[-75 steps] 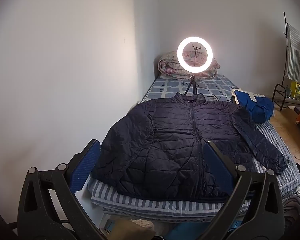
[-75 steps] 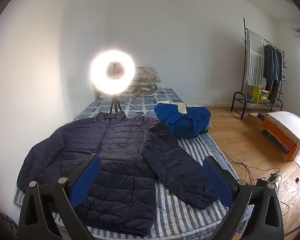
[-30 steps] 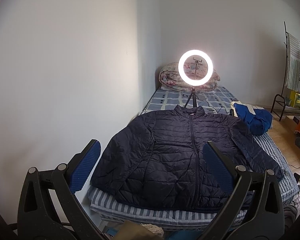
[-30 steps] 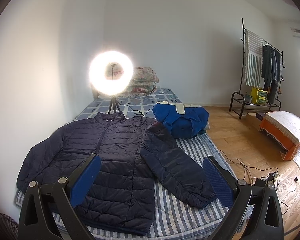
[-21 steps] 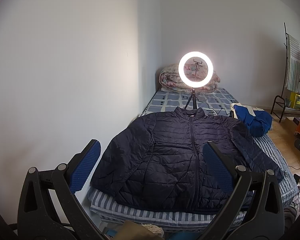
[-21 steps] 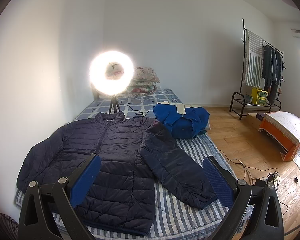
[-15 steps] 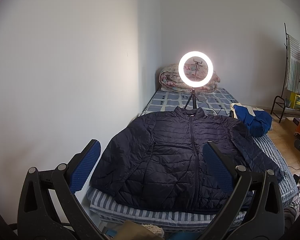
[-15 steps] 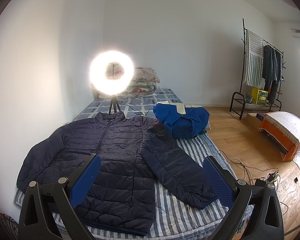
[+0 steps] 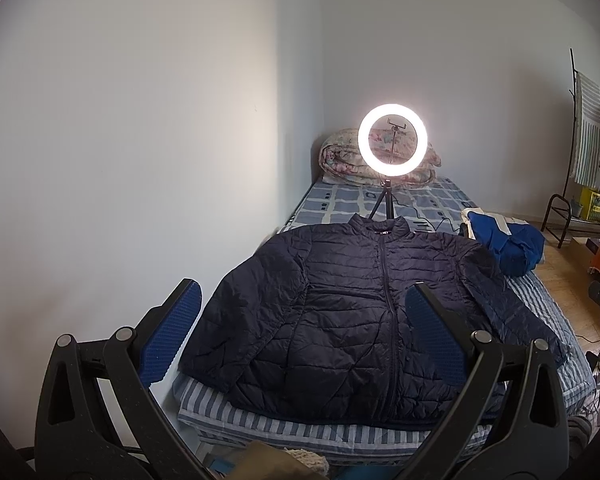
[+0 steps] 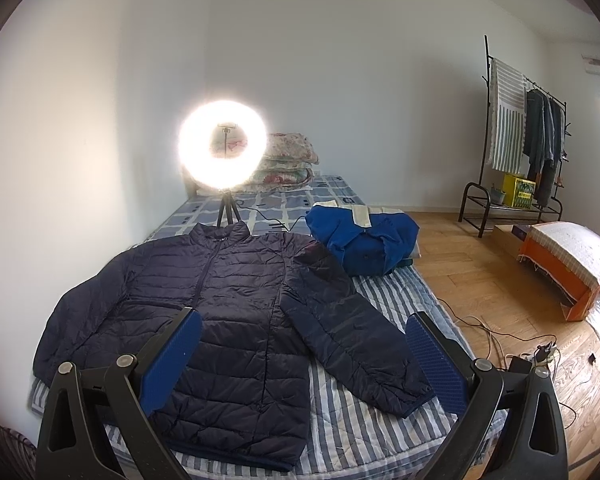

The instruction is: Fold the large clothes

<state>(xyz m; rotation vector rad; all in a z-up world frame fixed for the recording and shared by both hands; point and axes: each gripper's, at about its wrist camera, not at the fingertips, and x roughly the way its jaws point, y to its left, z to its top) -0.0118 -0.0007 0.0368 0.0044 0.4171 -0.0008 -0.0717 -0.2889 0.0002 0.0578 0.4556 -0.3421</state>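
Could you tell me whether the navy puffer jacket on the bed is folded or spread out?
Spread out: the jacket lies flat, front up, both sleeves extended.

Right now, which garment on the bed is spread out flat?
The dark navy jacket, zipped, sleeves out, near the bed's foot. The blue garment beside it is bunched in a heap.

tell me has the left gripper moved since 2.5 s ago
Yes. The left gripper has pulled back and tilted down: the ring light now looks smaller and lower, the navy puffer jacket smaller.
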